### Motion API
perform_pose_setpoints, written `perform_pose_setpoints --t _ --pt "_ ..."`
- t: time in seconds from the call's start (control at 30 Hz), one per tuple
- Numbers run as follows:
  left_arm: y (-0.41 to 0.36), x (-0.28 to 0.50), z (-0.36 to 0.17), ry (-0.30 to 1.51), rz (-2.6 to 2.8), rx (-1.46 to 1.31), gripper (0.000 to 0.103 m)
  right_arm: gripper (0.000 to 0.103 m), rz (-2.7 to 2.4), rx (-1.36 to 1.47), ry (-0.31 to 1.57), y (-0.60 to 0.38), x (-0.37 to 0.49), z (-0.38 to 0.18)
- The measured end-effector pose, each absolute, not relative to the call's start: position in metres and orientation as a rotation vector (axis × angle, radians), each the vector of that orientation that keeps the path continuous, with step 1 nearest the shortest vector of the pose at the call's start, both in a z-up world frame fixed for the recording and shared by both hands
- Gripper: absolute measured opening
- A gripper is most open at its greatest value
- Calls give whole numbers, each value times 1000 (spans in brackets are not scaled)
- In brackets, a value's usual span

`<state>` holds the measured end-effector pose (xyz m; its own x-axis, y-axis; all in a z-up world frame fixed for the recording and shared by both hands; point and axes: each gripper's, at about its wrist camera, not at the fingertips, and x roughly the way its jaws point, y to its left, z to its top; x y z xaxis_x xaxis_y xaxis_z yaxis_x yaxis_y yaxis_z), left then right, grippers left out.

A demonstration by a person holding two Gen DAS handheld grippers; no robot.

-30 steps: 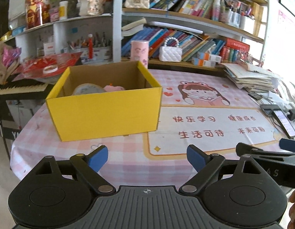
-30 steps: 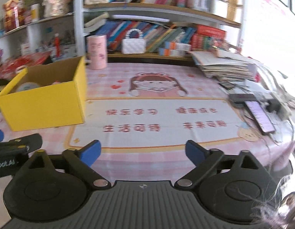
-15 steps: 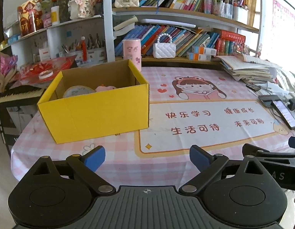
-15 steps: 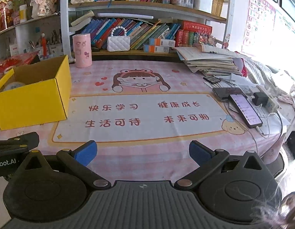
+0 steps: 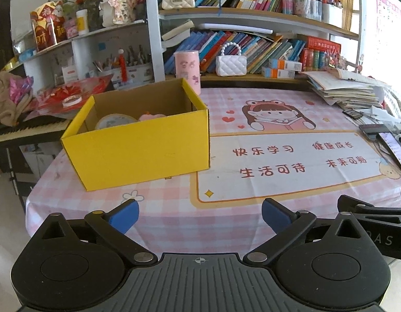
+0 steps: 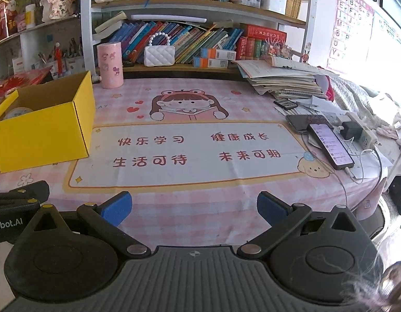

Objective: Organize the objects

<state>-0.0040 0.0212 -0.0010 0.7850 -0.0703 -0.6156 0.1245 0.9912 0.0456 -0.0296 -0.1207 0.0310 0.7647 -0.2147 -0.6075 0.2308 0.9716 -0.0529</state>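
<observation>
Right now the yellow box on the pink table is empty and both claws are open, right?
Not quite. The yellow box isn't empty: the left wrist view shows a roll of tape and something pink inside. Both claws, left and right, are open.

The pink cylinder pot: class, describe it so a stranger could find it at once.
Start at the yellow cardboard box on the pink checked tablecloth. Behind its far corner, below the bookshelf, stands the pink cylinder pot. Unlike the white quilted handbag nearby, it is tall, round and cartoon-stickered.
</observation>
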Motion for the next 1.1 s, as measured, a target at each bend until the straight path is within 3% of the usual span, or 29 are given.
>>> perform_pose_setpoints --t 1.1 --pt "26 -5 -5 693 -110 48 103 103 -240 14 677 -117 -31 27"
